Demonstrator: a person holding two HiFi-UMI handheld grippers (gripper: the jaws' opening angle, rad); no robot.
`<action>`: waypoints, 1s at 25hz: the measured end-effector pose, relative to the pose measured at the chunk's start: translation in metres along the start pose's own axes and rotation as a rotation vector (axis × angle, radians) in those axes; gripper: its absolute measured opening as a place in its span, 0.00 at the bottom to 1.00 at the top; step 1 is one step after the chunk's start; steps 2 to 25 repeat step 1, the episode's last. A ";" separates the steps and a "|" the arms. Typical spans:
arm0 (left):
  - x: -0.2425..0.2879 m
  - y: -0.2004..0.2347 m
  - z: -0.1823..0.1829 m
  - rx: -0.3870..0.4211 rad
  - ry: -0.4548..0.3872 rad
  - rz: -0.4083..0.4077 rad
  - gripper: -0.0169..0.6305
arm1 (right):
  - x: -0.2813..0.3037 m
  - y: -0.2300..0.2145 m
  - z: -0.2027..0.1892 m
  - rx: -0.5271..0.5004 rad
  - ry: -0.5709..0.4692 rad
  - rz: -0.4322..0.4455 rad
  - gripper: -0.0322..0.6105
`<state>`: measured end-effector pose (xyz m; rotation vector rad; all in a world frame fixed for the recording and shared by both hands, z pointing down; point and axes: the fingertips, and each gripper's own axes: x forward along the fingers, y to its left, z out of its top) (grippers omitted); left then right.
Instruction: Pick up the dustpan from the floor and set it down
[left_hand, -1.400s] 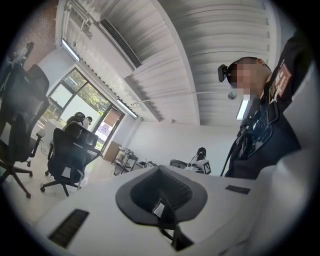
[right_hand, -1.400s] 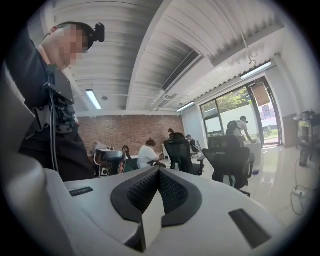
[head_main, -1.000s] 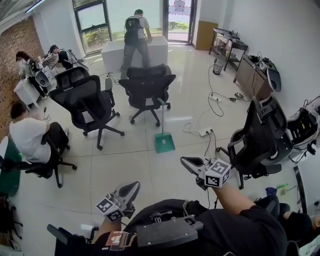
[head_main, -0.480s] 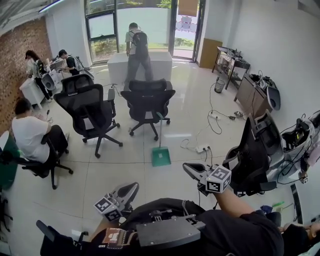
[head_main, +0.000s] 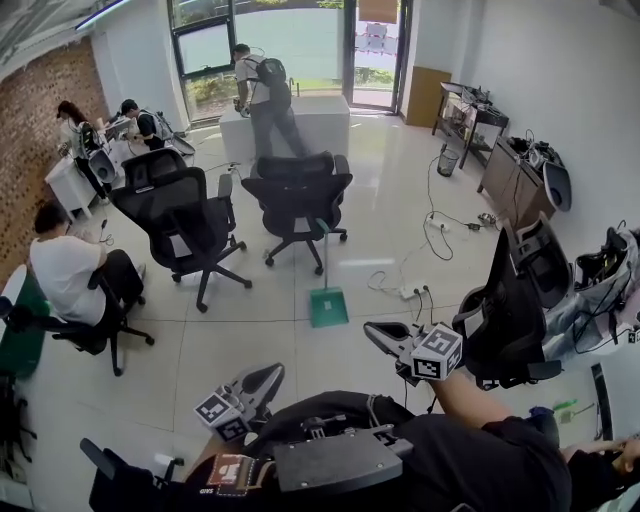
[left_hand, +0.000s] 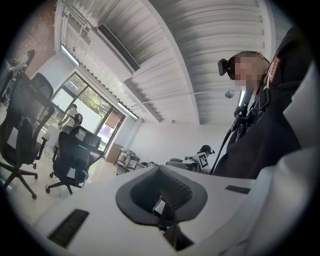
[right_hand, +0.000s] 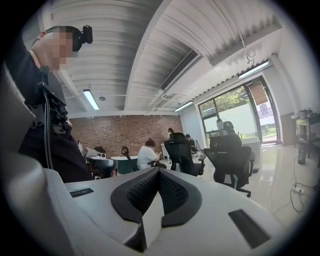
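On the shiny tiled floor (head_main: 240, 335) the green dustpan (head_main: 328, 306) stands well ahead, handle up, near a black office chair (head_main: 298, 192), so the left gripper (head_main: 270, 373) and right gripper (head_main: 372, 331), I think too far away to grasp it, are held low, both clenched on nothing.

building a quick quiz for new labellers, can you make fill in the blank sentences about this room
1. The long-handled plastic dustpan on the glossy tiled floor is ____ in colour.
2. The left gripper and the right gripper both have their jaws ____, with nothing between them.
3. Just behind the dustpan stands a ____ mesh office chair.

Missing words: green; shut; black
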<state>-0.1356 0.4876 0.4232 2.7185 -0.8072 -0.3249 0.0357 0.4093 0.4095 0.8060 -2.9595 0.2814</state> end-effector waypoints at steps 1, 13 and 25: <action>0.006 0.001 0.000 0.003 -0.002 0.001 0.04 | -0.001 -0.005 0.000 -0.002 0.001 0.003 0.08; 0.006 0.001 0.000 0.003 -0.002 0.001 0.04 | -0.001 -0.005 0.000 -0.002 0.001 0.003 0.08; 0.006 0.001 0.000 0.003 -0.002 0.001 0.04 | -0.001 -0.005 0.000 -0.002 0.001 0.003 0.08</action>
